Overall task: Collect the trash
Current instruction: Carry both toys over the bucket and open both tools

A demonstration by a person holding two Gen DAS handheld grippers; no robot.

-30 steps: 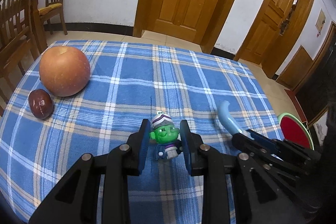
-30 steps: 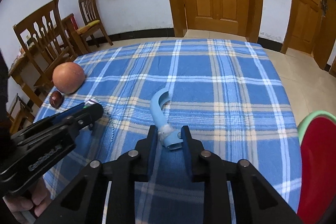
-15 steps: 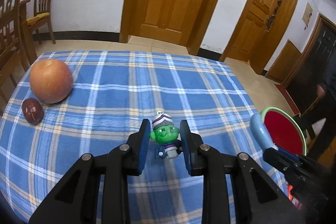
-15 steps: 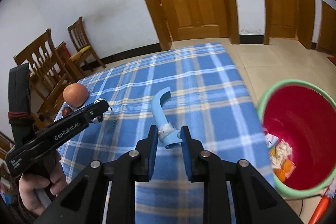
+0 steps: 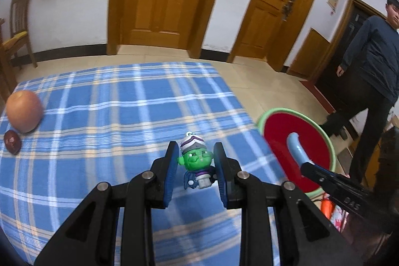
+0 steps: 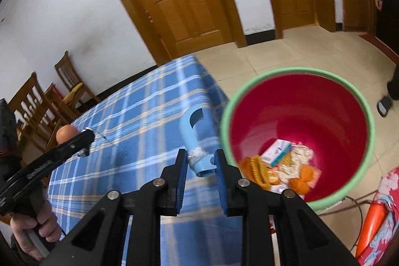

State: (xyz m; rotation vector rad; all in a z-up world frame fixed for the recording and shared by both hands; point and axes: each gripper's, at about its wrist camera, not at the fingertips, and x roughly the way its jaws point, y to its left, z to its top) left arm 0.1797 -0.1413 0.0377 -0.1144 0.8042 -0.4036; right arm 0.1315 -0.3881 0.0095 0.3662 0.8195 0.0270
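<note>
Right wrist view: right gripper clamps a curved blue tube beside the red bin at 3 o'clock, over the checked tablecloth; left gripper pinches a green-faced figurine; apple at 10 o'clock.

I count two claws: the left claw and the right claw. Between the left claw's fingers I see one green figurine; between the right claw's, one blue curved tube. Far left of the left claw: one apple and one dark date on the tabletop. Right of the right claw: one red bin. Two doors, three chairs.
</note>
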